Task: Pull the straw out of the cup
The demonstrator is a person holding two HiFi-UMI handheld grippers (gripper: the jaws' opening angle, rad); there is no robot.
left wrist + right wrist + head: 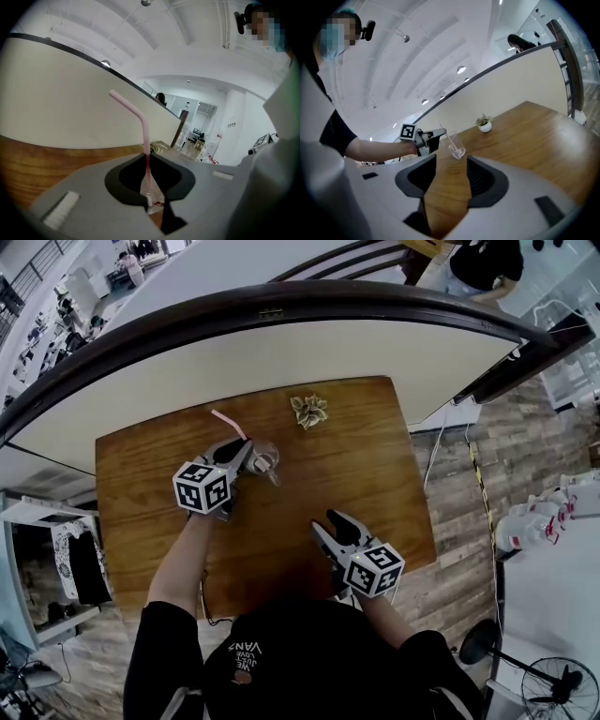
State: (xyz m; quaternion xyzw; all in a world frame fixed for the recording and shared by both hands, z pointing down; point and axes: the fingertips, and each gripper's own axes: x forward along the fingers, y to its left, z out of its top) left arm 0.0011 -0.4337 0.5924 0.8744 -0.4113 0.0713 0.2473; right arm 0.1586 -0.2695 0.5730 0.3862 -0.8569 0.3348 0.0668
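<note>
A clear plastic cup (266,461) stands on the wooden table (366,474), left of its middle, with a pink bent straw (228,423) rising from it up and to the left. My left gripper (248,448) is at the cup's rim, shut on the straw. In the left gripper view the straw (140,117) runs down between the jaws to where they pinch together (150,202), and the cup (153,194) shows just beyond. My right gripper (328,523) hangs open near the table's front edge, nothing in it. Its view (451,161) looks toward the cup (456,144), which leans.
A small potted plant (308,410) sits at the back of the table, right of the cup. A curved white partition with a dark rail (281,306) runs behind the table. Wood floor and a fan (553,690) lie to the right.
</note>
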